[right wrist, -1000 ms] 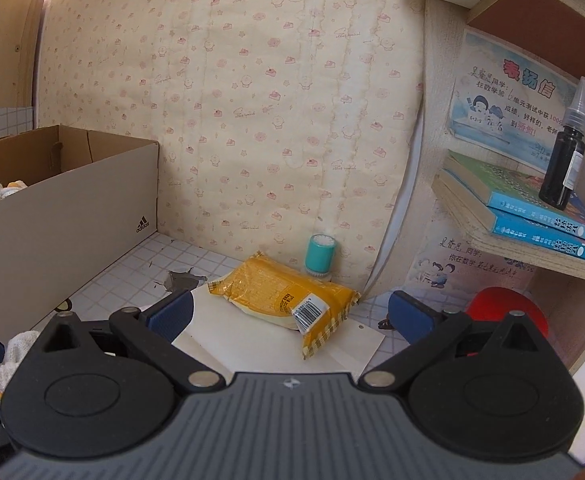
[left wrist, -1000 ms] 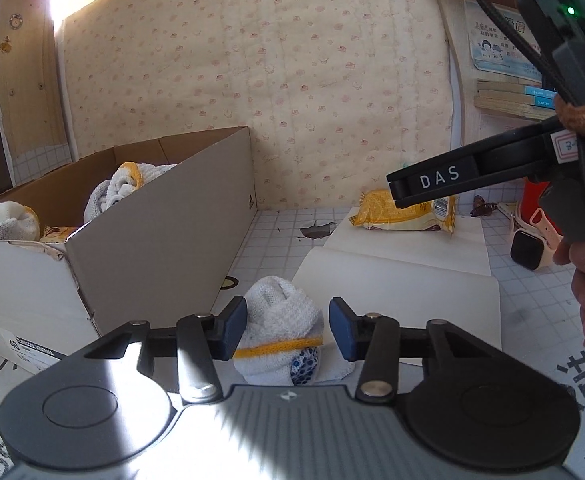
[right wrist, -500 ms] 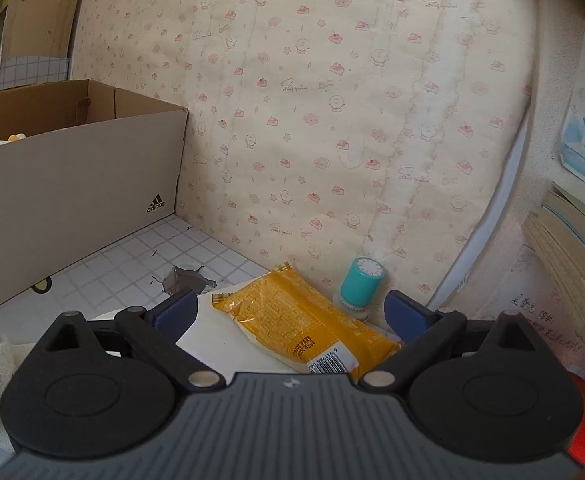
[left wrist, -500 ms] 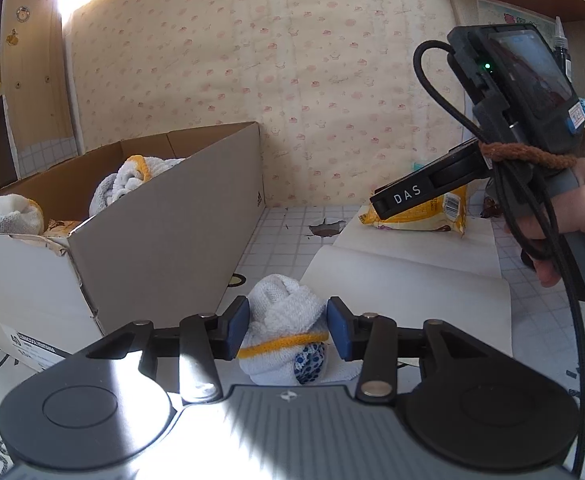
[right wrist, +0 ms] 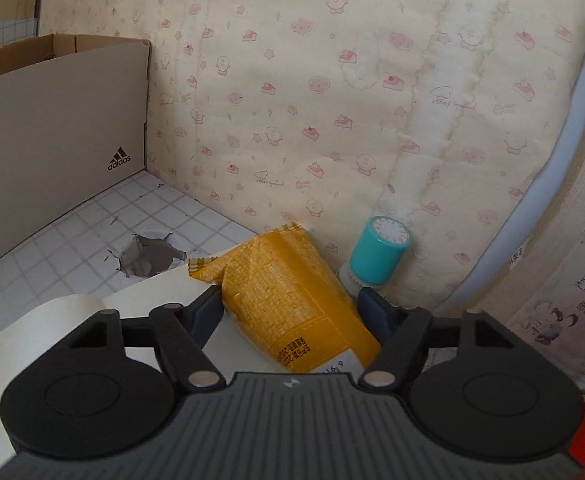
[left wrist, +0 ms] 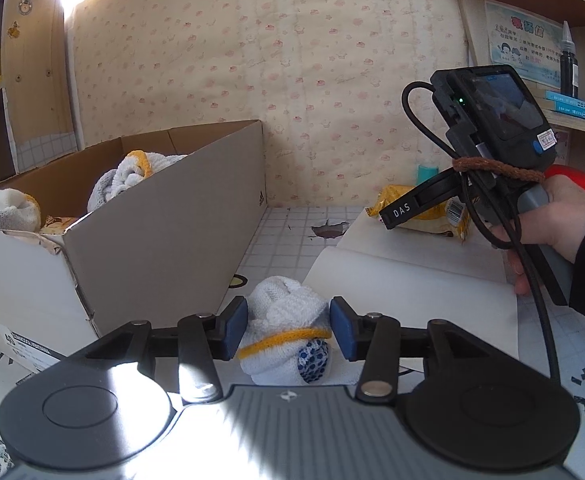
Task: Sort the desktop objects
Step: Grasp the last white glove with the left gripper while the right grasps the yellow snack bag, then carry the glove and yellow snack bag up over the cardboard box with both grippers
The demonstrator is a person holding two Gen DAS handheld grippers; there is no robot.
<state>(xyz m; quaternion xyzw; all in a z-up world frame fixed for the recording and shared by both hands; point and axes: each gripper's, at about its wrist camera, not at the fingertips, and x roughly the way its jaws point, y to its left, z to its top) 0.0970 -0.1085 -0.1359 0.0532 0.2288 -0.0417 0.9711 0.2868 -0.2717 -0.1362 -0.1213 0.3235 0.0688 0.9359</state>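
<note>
Desktop objects are partly sorted, judging by how things lie. Going from the biggest thing down: 1 cardboard box [left wrist: 164,216] stands on the left of the table [left wrist: 288,236], and it already holds at least 2 white rolled cloths with yellow trim [left wrist: 132,172], plus something pale under them that I cannot make out. So some of the sorting looks done.

Next in size, 1 sheet of white paper [left wrist: 412,280] lies flat on the table, right of the box. At its far end rests 1 yellow snack packet [right wrist: 288,300], close to the wall. The right gripper [right wrist: 290,312] straddles that packet with its jaws open on either side, not pressing it as far as I can tell.

Nearer to me, 1 more rolled cloth bundle [left wrist: 288,320] sits on the table just beside the box's front corner, with a blue patterned piece tucked into it. The left gripper [left wrist: 288,328] has its blue pads on both flanks of the bundle, still open, with narrow gaps showing.

Smallest, 1 teal-capped stamp [right wrist: 380,256] stands against the wall just beside the packet.

So I count 3 things left on the table to sort: the bundle, the packet and the stamp, and neither gripper has closed on anything yet.
</note>
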